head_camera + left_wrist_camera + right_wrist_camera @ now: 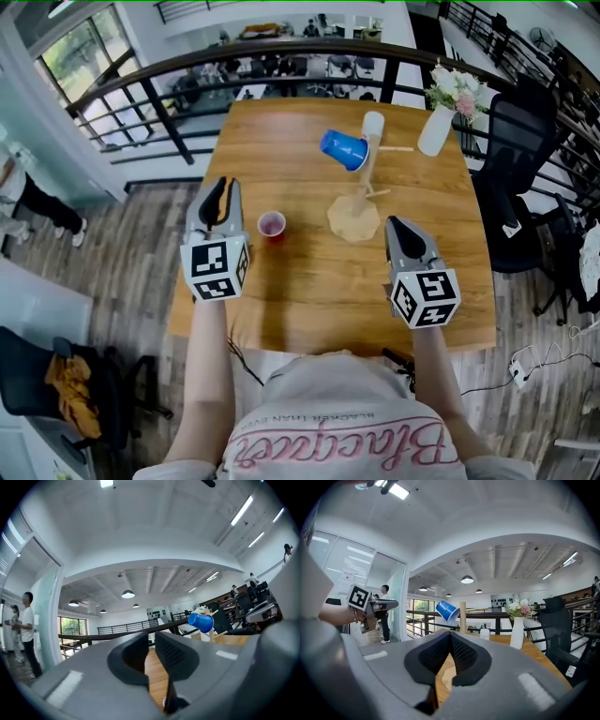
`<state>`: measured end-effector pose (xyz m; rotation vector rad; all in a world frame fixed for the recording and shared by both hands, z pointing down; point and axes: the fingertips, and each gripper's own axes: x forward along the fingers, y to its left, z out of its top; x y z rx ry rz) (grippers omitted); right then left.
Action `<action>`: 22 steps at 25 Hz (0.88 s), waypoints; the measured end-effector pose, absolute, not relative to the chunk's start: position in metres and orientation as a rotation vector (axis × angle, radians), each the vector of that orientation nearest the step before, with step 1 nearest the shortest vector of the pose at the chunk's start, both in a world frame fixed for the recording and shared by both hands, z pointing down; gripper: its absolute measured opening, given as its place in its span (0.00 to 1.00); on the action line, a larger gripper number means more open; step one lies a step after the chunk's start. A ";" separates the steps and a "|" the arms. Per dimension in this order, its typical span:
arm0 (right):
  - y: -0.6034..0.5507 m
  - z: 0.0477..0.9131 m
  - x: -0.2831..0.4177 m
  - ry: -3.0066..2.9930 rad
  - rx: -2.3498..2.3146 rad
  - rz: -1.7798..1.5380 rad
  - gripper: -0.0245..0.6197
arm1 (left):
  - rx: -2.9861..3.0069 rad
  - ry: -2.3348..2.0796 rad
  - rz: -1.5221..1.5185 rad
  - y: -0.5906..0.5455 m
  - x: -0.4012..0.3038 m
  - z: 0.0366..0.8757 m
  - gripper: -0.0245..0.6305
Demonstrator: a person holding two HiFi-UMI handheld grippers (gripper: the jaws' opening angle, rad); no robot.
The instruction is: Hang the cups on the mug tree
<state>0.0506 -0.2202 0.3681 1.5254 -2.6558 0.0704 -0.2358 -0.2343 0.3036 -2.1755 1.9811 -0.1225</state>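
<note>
Head view: wooden table [281, 309] fills the middle of the frame. Mug tree [354, 219] stands right of centre, with a blue cup [344, 148] hanging tilted on one upper peg. A white cup [373, 124] stands on the table just beyond the tree, judging by the right gripper view. A small red cup [272, 225] sits mouth up, alone, left of the tree base and apart from it.

Left gripper [219, 187] is at the left, held level, tips just left of the red cup and not touching it. Its own view shows the jaws drawn almost together, only a thin slit, nothing between them. Right gripper [395, 225] is at lower right, near the tree base; jaws pressed together, empty.

Risks, as a judgement:
- Red cup looks light. A closed tool brought against its wall would likely shove or tip it; the jaws must spread first.
- The blue cup's hold on its peg looks shallow. A knock to the pole while hanging the next cup could slide it off.
- The vase [436, 129] at upper right stands close to the tree; a wide swing could topple it.
</note>
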 end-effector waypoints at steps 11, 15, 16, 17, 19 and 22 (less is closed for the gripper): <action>-0.216 0.386 0.040 -2.639 1.473 0.120 0.04 | -2.154 2.140 -0.090 -0.204 -0.281 0.347 0.06; -0.212 0.400 0.035 -2.625 1.436 0.154 0.04 | -2.157 2.207 -0.088 -0.189 -0.292 0.370 0.06; -0.210 0.403 0.033 -2.622 1.426 0.162 0.04 | -2.155 2.223 -0.096 -0.186 -0.294 0.376 0.06; -0.209 0.406 0.030 -2.621 1.416 0.169 0.04 | -2.154 2.239 -0.104 -0.182 -0.297 0.383 0.06; -0.206 0.411 0.025 -2.619 1.393 0.176 0.04 | -2.162 2.270 -0.121 -0.176 -0.301 0.399 0.10; -0.201 0.417 0.016 -2.617 1.358 0.178 0.04 | -2.185 2.311 -0.145 -0.167 -0.308 0.422 0.16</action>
